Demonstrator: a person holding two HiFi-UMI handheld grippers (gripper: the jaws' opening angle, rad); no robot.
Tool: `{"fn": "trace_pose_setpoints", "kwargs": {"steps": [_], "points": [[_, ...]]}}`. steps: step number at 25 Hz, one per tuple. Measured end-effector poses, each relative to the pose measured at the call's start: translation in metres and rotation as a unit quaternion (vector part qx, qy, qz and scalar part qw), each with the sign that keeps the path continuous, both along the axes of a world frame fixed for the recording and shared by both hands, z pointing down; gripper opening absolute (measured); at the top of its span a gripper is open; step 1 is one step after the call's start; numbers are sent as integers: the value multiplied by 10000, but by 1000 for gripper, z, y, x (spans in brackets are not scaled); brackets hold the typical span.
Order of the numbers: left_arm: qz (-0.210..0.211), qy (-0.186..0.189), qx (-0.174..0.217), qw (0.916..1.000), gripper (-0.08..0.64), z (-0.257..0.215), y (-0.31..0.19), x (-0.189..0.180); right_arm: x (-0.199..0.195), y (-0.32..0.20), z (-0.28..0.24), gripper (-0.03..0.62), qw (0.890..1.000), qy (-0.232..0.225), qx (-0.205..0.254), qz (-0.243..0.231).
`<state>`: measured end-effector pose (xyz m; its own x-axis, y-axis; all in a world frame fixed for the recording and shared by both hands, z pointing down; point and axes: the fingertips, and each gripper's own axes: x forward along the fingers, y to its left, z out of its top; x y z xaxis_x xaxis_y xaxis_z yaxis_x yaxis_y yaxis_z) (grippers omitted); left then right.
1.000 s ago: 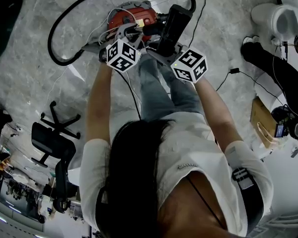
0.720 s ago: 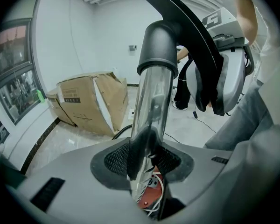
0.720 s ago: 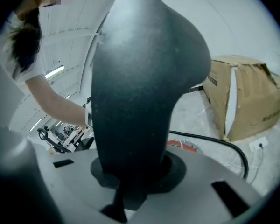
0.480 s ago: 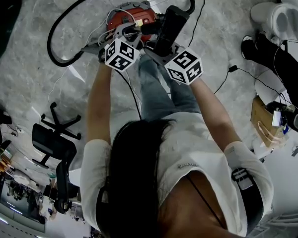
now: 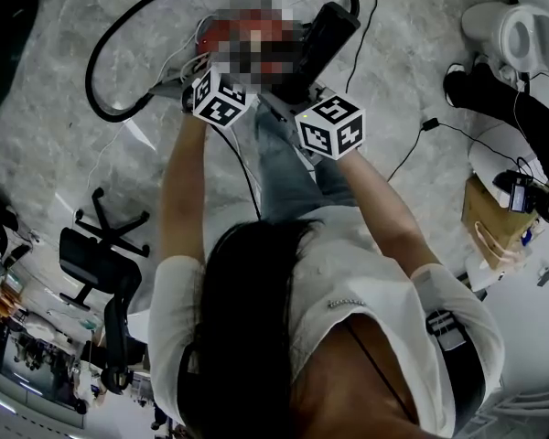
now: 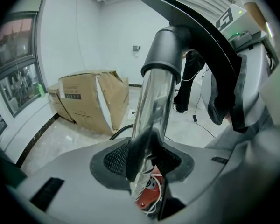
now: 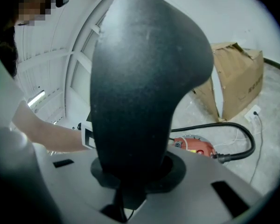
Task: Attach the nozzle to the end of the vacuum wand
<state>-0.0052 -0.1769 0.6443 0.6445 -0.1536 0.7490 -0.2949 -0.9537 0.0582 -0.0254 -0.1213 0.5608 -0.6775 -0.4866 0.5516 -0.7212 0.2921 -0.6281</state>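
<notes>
Above a marble floor [image 5: 64,163], a person works with both hands. The left hand-held gripper [image 6: 147,148] is clamped on the shiny vacuum wand [image 6: 151,101]. The right hand-held gripper [image 7: 130,171] is closed narrowly on the black nozzle [image 7: 144,78], whose collar meets the wand's upper end. A red vacuum body [image 7: 196,147] and black hose [image 5: 92,67] lie on the floor below.

This looks like an office or lab workroom rather than a home. A pale stone-look floor [image 5: 55,172] is crossed by loose cables [image 5: 408,154]. Black swivel office chairs [image 5: 93,258] stand about, and torn cardboard boxes [image 6: 91,101] lean by bare white walls [image 6: 116,27] near a large window [image 6: 16,73]. One corner holds what may be cluttered shelving [image 5: 23,359].
</notes>
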Motion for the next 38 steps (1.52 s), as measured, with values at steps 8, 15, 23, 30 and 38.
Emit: {"fn": "trace_pose_setpoints", "kwargs": {"steps": [8, 15, 23, 30, 38], "points": [[171, -98, 126, 9997, 137, 1, 8, -4, -4, 16, -5, 87, 9948, -264, -98, -981], [200, -71, 40, 9998, 137, -1, 10, -2, -8, 19, -13, 94, 9905, -898, -70, -1044], [109, -82, 39, 9999, 138, 1, 9, -2, -10, 18, -10, 97, 9911, -953, 1, -930], [217, -145, 92, 9996, 140, 4, 10, -1, -7, 22, -7, 106, 9907, -1007, -67, -908], [175, -159, 89, 9997, 140, 4, 9, -1, 4, 19, -3, 220, 9933, -760, -29, -875]]}}
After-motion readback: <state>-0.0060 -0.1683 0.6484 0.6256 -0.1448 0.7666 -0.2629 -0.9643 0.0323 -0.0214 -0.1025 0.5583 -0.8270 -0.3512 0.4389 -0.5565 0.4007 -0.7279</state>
